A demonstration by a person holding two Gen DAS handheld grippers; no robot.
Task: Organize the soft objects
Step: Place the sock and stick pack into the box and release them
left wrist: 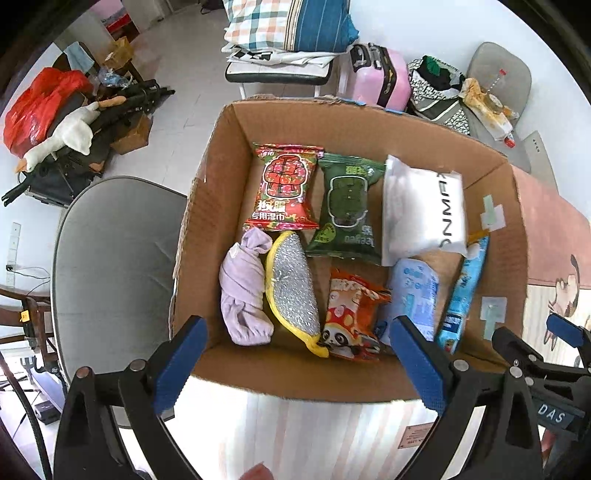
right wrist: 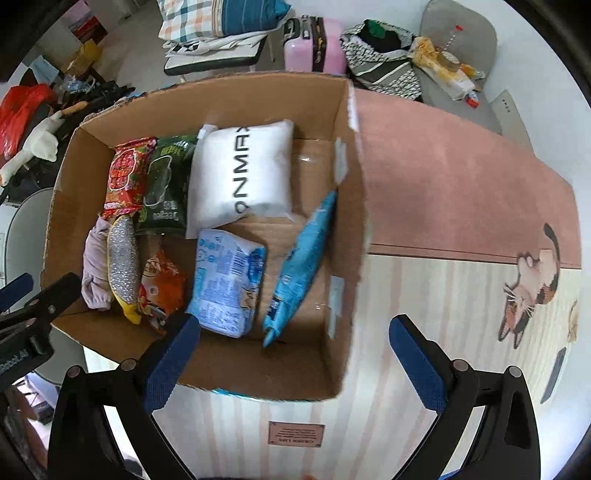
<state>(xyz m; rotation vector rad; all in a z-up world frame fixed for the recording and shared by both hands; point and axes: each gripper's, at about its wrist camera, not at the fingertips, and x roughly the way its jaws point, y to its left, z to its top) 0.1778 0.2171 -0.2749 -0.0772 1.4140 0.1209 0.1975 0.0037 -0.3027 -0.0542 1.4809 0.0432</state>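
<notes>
An open cardboard box [left wrist: 218, 177] [right wrist: 343, 258] holds several soft things. A red wipes pack [left wrist: 282, 186] [right wrist: 125, 175], a green pack [left wrist: 345, 206] [right wrist: 166, 192] and a white PNMAX pack [left wrist: 421, 210] [right wrist: 240, 173] lie along the far side. Nearer lie a lilac rolled cloth [left wrist: 243, 295] [right wrist: 94, 269], a silver-and-yellow scrubber [left wrist: 295, 291] [right wrist: 123, 266], an orange panda pack [left wrist: 352, 317] [right wrist: 162, 284], a pale blue tissue pack [left wrist: 417, 295] [right wrist: 229, 280] and a blue pouch [left wrist: 463, 291] [right wrist: 303, 262] leaning on the right wall. My left gripper [left wrist: 299, 369] hangs open above the box's near edge. My right gripper [right wrist: 295, 362] is open too, empty.
The box stands on a table with a pink and striped cat-print cloth [right wrist: 461, 184]. A grey chair [left wrist: 110, 266] is left of the box. Behind are a pink suitcase [left wrist: 380, 74], a chair with folded bedding [left wrist: 280, 33], bags and a plush goose [left wrist: 62, 136] on the floor.
</notes>
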